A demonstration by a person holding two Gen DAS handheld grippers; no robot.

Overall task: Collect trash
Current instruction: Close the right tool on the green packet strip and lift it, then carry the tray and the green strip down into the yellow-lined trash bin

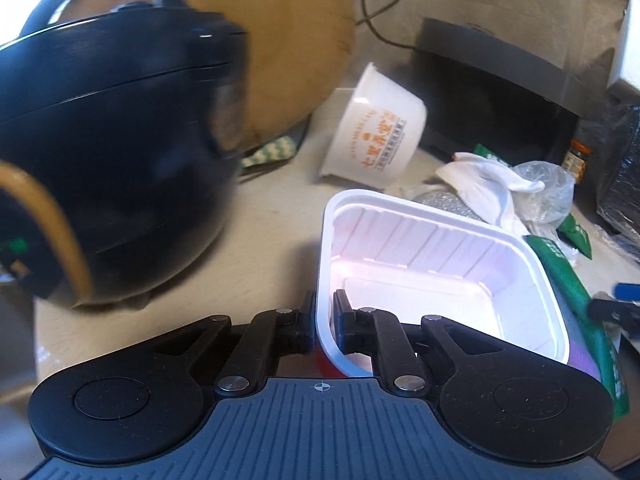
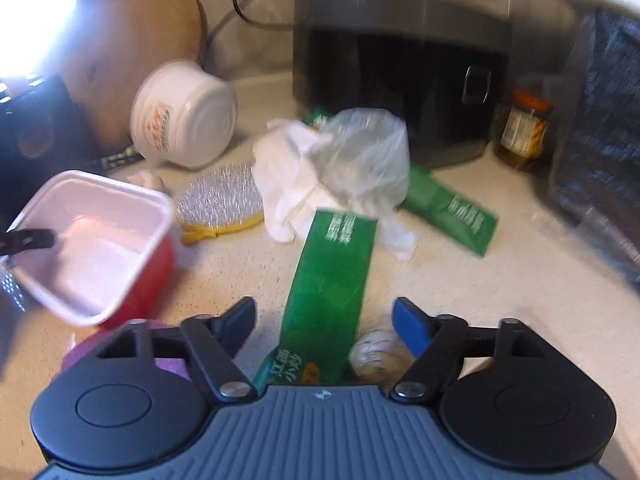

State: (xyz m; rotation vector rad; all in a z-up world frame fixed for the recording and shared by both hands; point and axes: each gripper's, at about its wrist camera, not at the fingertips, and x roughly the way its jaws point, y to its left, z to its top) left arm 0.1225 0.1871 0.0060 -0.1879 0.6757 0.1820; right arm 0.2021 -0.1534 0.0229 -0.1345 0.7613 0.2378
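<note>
A white plastic tray with a red outside (image 1: pixel 432 264) stands on the pale counter, and my left gripper (image 1: pixel 323 304) is shut on its near rim, one finger inside and one outside. In the right wrist view the same tray (image 2: pixel 100 240) sits at the left with a left fingertip (image 2: pixel 28 239) on it. My right gripper (image 2: pixel 324 316) is open and straddles a long green snack wrapper (image 2: pixel 332 264) without touching it. Beyond lie a clear plastic bag (image 2: pixel 364 156), crumpled white tissue (image 2: pixel 288 192), another green wrapper (image 2: pixel 452 208) and a tipped white paper bowl (image 2: pixel 184 116).
A black rice cooker (image 1: pixel 112 160) crowds the left, with a wooden board (image 1: pixel 288 40) behind it. A dark appliance (image 2: pixel 400 68) and a jar (image 2: pixel 524 128) stand at the back. A round wire brush (image 2: pixel 220 204), a pale round object (image 2: pixel 376 354) and something purple (image 2: pixel 168 364) lie nearby.
</note>
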